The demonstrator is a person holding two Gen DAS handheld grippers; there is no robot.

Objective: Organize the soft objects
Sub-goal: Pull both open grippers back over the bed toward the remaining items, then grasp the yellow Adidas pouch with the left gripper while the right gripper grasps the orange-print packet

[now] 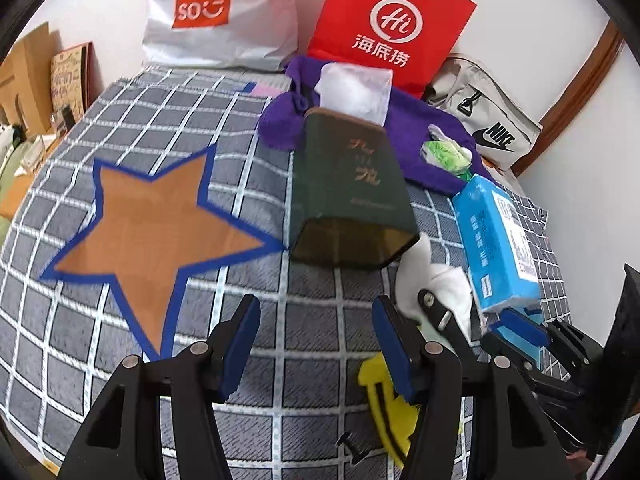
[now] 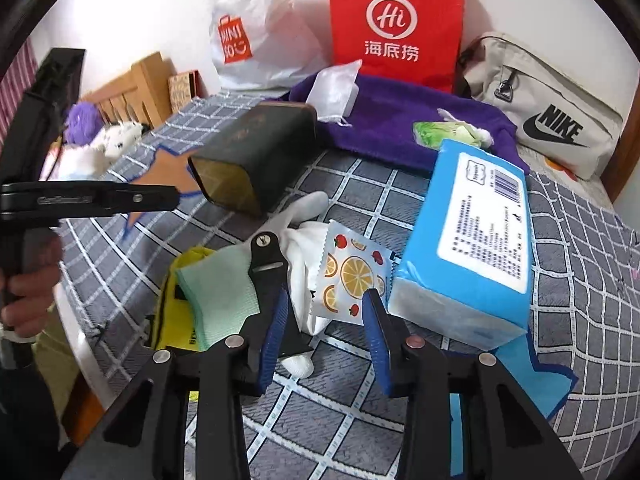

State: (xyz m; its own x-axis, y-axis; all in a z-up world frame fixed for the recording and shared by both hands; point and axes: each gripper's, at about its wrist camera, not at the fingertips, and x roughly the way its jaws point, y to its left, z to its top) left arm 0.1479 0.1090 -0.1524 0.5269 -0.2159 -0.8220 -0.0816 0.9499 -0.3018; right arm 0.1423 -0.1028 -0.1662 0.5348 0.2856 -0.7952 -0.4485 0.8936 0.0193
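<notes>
Green tin (image 1: 352, 192) blocks centre; star patch (image 1: 152, 236) side clear

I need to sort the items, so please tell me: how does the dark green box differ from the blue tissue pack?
The dark green box looks rigid, with gold characters; the blue tissue pack is a soft plastic wrap with a white label. The box's open end faces the cameras; the pack is sealed. Both lie on their sides on the checked bedcover.

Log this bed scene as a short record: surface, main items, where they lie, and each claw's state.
surface: checked bedspread
dark tin: lying on its side, open end toward the cameras
blue tissue pack: right of the tin
fruit-print sachet: on a white cloth, beside the tissue pack
purple towel: behind the tin
left claw: open, empty
right claw: open, around the sachet's near edge, not gripping
</notes>
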